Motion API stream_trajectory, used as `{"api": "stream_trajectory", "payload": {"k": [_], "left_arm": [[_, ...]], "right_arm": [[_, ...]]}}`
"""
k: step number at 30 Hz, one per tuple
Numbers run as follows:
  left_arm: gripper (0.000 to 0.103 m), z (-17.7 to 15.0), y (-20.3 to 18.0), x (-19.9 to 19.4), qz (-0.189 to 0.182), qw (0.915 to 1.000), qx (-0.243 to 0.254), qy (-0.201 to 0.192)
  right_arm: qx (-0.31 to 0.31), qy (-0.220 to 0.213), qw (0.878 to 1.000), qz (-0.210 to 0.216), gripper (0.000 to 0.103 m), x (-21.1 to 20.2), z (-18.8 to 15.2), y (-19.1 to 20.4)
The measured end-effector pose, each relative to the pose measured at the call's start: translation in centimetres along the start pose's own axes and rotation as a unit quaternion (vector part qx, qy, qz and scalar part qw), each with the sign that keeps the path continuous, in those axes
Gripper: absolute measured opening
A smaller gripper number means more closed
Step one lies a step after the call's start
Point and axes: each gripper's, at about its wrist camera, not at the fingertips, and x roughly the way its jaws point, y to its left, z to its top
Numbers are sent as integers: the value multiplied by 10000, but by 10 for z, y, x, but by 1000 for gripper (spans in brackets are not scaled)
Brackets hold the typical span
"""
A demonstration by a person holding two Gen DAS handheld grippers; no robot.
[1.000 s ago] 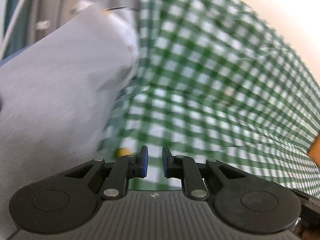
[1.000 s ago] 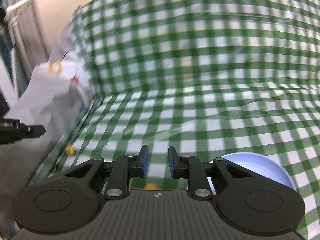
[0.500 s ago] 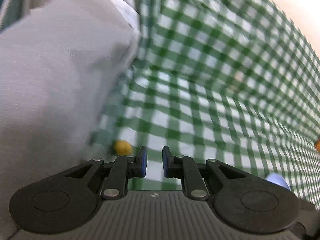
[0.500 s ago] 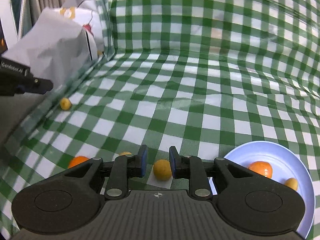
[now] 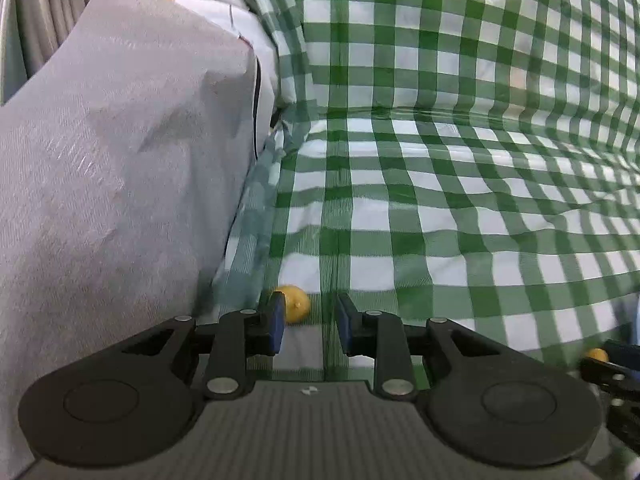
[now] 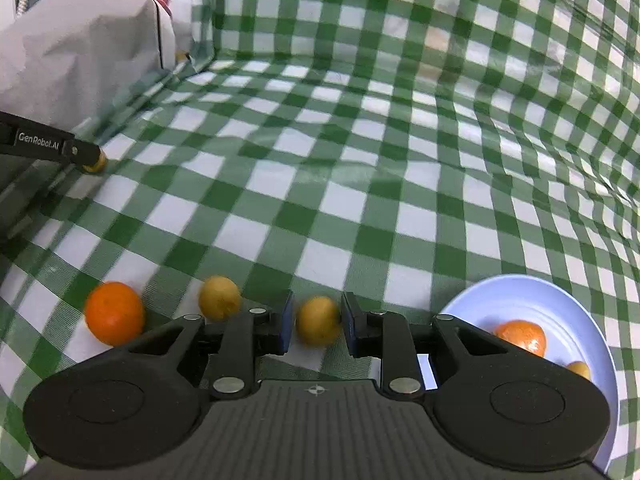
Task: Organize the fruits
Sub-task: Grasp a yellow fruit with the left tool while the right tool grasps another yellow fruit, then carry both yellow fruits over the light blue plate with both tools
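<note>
My left gripper (image 5: 309,322) is open, with a small yellow fruit (image 5: 296,303) just beyond its left fingertip on the green checked cloth. My right gripper (image 6: 316,322) is open, and a yellow fruit (image 6: 319,320) lies between its jaws with small gaps on both sides. Another yellow fruit (image 6: 219,297) and an orange (image 6: 114,313) lie to its left. A pale blue plate (image 6: 536,300) at the lower right holds an orange (image 6: 522,336) and a small yellow fruit (image 6: 580,369). The left gripper's fingertip (image 6: 86,154) shows at the far left beside its yellow fruit (image 6: 98,164).
A grey paper-covered bulk (image 5: 112,168) rises at the left edge of the cloth, also seen in the right wrist view (image 6: 80,48). The checked cloth climbs up a back wall (image 6: 400,8). The right gripper's tip (image 5: 616,364) shows at the left view's lower right.
Both grippers moved down toward the cloth. The left closed in on the small yellow fruit. The right advanced so a yellow fruit now lies between its jaws.
</note>
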Motion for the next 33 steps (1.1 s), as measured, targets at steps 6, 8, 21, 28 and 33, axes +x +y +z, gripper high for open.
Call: {"api": "stream_trajectory", "payload": {"k": [6, 8, 21, 28, 33], "left_arm": [[47, -5, -15, 23, 531, 9977, 422, 48], [38, -3, -14, 36, 546, 9976, 347, 231], [29, 17, -9, -13, 266, 9992, -171, -248], [29, 12, -14, -65, -39, 9981, -353, -498], [29, 2, -23, -102, -448, 9958, -619, -499]], "right_arm": [[-171, 166, 9997, -113, 27, 6, -6, 2], [-199, 161, 9996, -103, 27, 6, -6, 2], [139, -672, 9976, 84, 26, -37, 4, -5], [617, -997, 9929, 187, 26, -78, 7, -36], [905, -1303, 9873, 74, 26, -125, 1, -75]]}}
